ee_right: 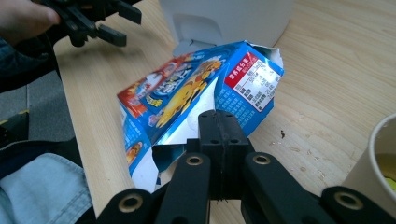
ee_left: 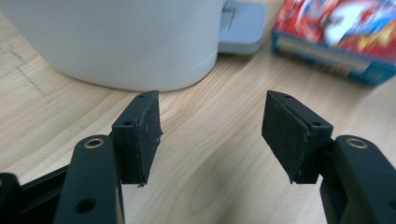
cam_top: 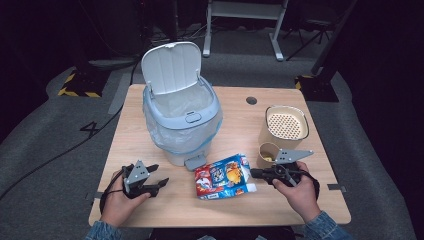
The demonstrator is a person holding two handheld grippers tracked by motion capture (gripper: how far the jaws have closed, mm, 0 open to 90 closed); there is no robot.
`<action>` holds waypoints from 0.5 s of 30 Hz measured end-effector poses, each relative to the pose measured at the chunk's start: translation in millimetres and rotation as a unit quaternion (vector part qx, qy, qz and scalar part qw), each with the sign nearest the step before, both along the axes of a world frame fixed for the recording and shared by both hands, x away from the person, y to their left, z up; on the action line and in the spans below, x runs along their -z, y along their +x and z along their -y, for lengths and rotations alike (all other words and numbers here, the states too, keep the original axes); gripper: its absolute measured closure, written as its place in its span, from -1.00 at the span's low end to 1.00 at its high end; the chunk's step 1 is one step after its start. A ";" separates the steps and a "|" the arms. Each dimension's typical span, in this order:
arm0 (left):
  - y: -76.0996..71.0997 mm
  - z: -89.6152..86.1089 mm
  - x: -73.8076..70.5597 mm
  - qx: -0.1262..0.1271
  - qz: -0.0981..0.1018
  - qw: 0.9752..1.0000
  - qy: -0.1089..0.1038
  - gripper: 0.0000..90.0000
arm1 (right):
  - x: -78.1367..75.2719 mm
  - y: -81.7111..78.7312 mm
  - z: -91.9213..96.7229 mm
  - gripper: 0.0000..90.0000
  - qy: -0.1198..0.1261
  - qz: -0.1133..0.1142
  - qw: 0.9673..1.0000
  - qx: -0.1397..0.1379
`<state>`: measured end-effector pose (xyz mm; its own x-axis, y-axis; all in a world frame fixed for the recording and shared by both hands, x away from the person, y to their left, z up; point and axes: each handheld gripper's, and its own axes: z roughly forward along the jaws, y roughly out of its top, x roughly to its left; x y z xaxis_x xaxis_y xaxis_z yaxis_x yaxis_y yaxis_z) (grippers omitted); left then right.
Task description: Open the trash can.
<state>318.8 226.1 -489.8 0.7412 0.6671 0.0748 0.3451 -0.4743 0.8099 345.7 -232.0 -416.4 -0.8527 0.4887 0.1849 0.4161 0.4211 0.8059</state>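
Right gripper [ee_right: 219,126] sits with jaws closed empty beside the torn snack box [cam_top: 222,176] lying on the bench [cam_top: 300,205] before the open bin [cam_top: 181,112], left gripper [ee_left: 212,135] gaping: best open wide, pinch an edge.

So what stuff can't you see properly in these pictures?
- Inside the bin, high view: the white bag lining hides whether anything lies in it.
- Writing on the snack box, right gripper view: too small to read; the shut right gripper covers its near edge.
- The snack box in the left gripper view: blurred and cut off by the top edge.
- The paper cup, right gripper view: cut off by the right edge.
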 end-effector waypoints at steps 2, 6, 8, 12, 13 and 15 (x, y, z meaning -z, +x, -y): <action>1.0 0.0 1.8 0.004 0.004 1.000 0.009 -0.16 | -5.2 -1.5 2.3 1.00 0.010 -0.004 1.000 0.002; 3.9 -2.1 5.1 0.010 0.006 1.000 0.025 -0.16 | -14.8 -4.4 6.1 1.00 0.027 -0.003 1.000 0.004; 5.5 -3.0 6.7 0.010 0.000 0.999 0.033 -0.16 | -21.0 -6.3 8.8 1.00 0.034 0.001 0.999 0.007; 7.6 -2.0 9.4 0.011 -0.010 0.999 0.038 -0.16 | -31.0 -9.4 13.3 1.00 0.043 0.009 0.999 0.011; 8.1 -1.5 10.0 0.011 -0.013 0.999 0.039 -0.17 | -33.5 -10.0 14.2 1.00 0.045 0.013 0.999 0.011; 9.6 -0.2 11.5 0.012 -0.018 0.999 0.044 -0.17 | -38.4 -11.8 15.8 1.00 0.048 0.017 0.999 0.014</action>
